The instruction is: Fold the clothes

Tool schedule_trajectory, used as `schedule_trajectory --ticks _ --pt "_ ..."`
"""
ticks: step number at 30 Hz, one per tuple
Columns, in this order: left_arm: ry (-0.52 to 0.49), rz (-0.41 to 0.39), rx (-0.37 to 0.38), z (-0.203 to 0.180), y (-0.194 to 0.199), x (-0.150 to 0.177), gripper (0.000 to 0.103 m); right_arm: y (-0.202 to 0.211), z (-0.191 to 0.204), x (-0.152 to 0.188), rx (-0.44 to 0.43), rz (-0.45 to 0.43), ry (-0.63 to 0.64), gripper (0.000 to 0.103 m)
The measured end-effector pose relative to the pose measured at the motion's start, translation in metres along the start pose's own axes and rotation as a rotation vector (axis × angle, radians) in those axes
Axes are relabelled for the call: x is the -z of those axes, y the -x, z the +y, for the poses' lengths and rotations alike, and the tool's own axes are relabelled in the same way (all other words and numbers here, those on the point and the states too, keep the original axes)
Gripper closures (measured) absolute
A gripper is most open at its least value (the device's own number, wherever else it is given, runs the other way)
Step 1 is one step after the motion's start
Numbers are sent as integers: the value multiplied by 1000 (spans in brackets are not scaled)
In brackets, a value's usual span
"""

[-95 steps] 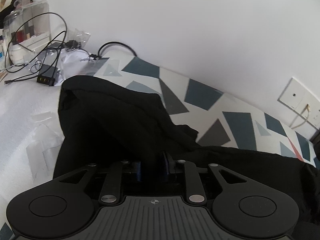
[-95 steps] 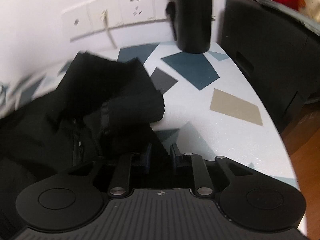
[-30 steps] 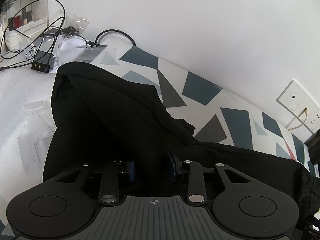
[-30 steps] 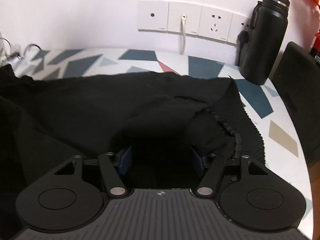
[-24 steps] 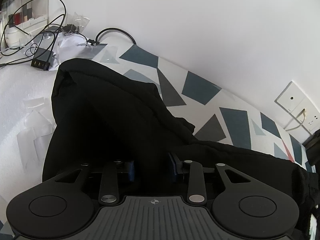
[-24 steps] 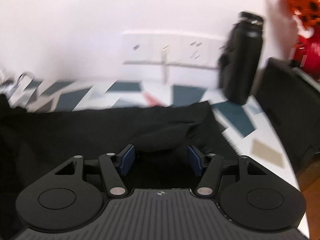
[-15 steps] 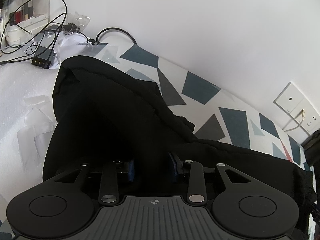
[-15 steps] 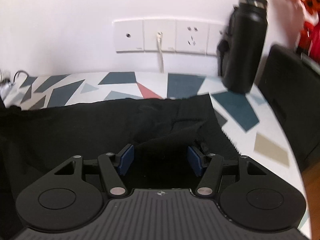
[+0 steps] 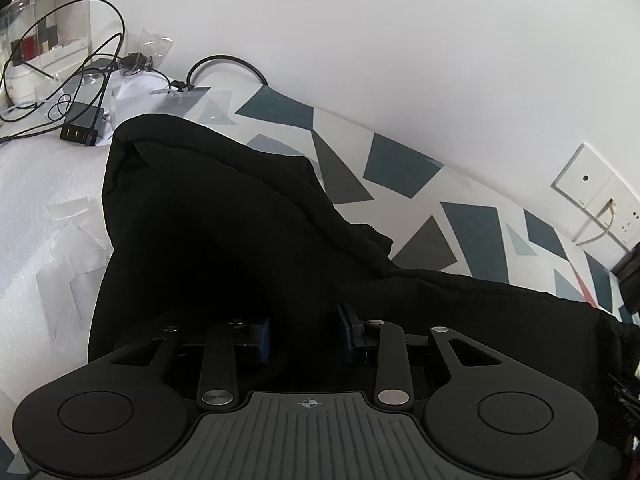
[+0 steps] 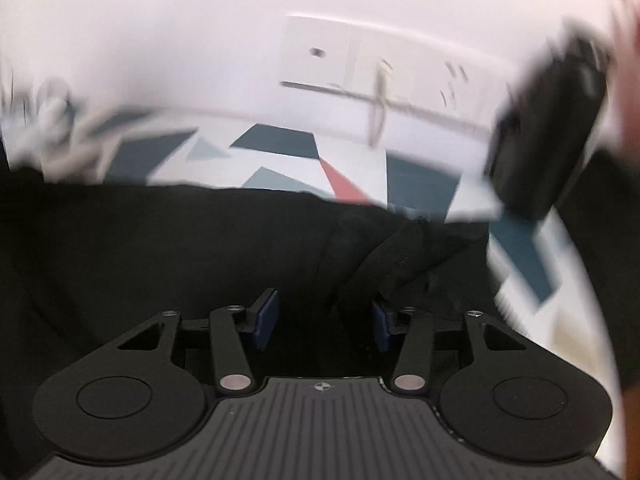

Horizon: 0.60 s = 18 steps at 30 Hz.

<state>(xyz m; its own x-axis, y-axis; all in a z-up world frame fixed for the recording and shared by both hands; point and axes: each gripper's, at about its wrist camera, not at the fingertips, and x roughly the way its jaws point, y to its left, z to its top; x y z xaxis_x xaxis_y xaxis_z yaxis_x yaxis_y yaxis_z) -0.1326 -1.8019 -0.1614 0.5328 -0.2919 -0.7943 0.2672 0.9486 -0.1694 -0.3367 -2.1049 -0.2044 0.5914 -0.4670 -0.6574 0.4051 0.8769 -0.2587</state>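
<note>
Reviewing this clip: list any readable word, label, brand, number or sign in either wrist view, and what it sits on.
No readable text in either view.
Clear box at the table's far end: coloured items inside, any print too small to read.
Wall sockets: blank plates, blurred.
Black garment: no visible label.
Black bottle: blurred, nothing legible.

The left gripper (image 9: 306, 332) points steeply downward, its jaws clamped on black cloth (image 9: 224, 232). The right gripper (image 10: 324, 318) tilts downward too. Its jaws are closing with cloth between them.
</note>
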Motion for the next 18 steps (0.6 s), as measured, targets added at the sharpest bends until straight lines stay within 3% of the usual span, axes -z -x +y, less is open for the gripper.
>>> schedule_trajectory --ticks 1,3,6,8,10,15,17,18 --pt "1 -1 1 0 0 0 74 7 15 -2 72 -37 94 54" --pt "5 -2 4 1 0 0 74 27 26 -2 101 -132 164 48" --pt "10 -4 7 3 -1 1 74 57 16 -3 19 -225 110 45" --pt "10 -2 7 3 -2 1 74 68 1 -1 34 -248 43 43" --pt "7 1 5 3 -4 1 74 73 -22 2 70 -254 -101 42" --pt "4 7 3 2 -6 -1 74 67 -103 38 74 -182 -662 42" --pt "0 8 2 1 -6 -1 74 61 -121 60 74 -129 -804 46" --pt "-2 9 1 1 -7 -1 74 58 -123 66 50 -104 -809 50"
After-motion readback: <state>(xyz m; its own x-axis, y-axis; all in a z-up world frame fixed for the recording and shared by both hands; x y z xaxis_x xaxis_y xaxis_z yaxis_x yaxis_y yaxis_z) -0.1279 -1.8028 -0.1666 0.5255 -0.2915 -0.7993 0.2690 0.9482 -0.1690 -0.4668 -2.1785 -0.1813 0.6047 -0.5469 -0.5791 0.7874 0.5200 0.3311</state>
